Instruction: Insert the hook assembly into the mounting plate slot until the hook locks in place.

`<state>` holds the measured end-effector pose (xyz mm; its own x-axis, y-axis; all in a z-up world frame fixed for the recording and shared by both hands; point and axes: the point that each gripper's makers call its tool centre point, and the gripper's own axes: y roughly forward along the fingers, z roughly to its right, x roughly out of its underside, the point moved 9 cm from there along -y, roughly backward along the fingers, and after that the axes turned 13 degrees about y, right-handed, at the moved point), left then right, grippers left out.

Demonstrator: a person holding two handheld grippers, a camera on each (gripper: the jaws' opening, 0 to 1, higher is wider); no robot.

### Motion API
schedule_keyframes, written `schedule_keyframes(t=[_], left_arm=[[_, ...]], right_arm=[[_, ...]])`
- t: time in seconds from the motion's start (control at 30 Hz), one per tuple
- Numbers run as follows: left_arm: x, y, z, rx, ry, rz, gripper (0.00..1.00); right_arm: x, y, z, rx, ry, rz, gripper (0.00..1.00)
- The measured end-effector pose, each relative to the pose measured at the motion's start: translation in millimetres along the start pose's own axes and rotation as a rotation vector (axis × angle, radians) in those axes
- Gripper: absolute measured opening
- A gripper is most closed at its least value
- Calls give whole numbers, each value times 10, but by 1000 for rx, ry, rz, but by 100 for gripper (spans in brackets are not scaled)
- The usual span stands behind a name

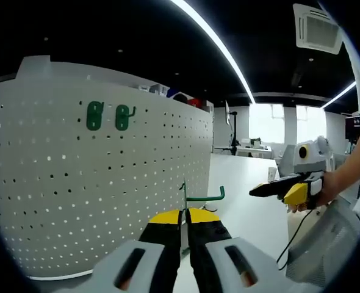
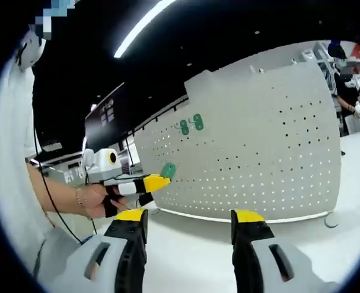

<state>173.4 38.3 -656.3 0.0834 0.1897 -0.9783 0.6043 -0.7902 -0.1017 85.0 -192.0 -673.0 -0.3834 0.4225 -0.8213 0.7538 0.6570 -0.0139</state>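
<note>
Left gripper [image 1: 184,215] is clamped on a green hook [image 1: 202,196], pegboard [image 1: 94,183] right beside it with two hooks [image 1: 108,116] already on. Right gripper [image 2: 190,218] gapes, empty.

The left gripper [image 1: 184,215] had its yellow-tipped jaws squeezed together on a green hook [image 1: 203,196] that stuck out to the right. A big white board full of little holes [image 1: 100,183] stood close by, with two green hooks [image 1: 109,116] already stuck near its top. Off to the right, a hand [image 1: 326,190] held the other gripper [image 1: 266,189] up over the white table [image 1: 244,201].
</note>
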Motion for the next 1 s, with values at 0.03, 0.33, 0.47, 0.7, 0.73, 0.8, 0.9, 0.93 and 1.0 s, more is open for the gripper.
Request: schedule_keyframes(t=[0.03,0.33,0.47,0.7,0.73,0.8,0.9,0.93,1.0], left_arm=[[-1,0,-1,0,-1,1,2],[-14,-6,11,-2,4,1,2],[-12,-2,20,-1,5,1,2],[-20,-8,43,-3,5,2,2],[-27,-12,45,-4,6,1,2],[-29,-21,43,-6,5,1,2],[-18,-34,30,-12,5,2,2],[-21,-38,29,-14,5,1,2],[-26,-41,26,-16,4,3,2]], right_arm=[[-1,5,-4,-7,31,8,48],[-25,12,19,-17,103,44,47],[-32,47,5,-22,97,39,47],[-40,181,-47,-50,94,27,46],[-39,201,-54,-54,93,25,46],[-43,241,-73,-56,90,22,45],[-59,310,-92,-70,92,21,45],[-63,326,-98,-73,92,19,45],[-68,366,-107,-83,99,21,44]])
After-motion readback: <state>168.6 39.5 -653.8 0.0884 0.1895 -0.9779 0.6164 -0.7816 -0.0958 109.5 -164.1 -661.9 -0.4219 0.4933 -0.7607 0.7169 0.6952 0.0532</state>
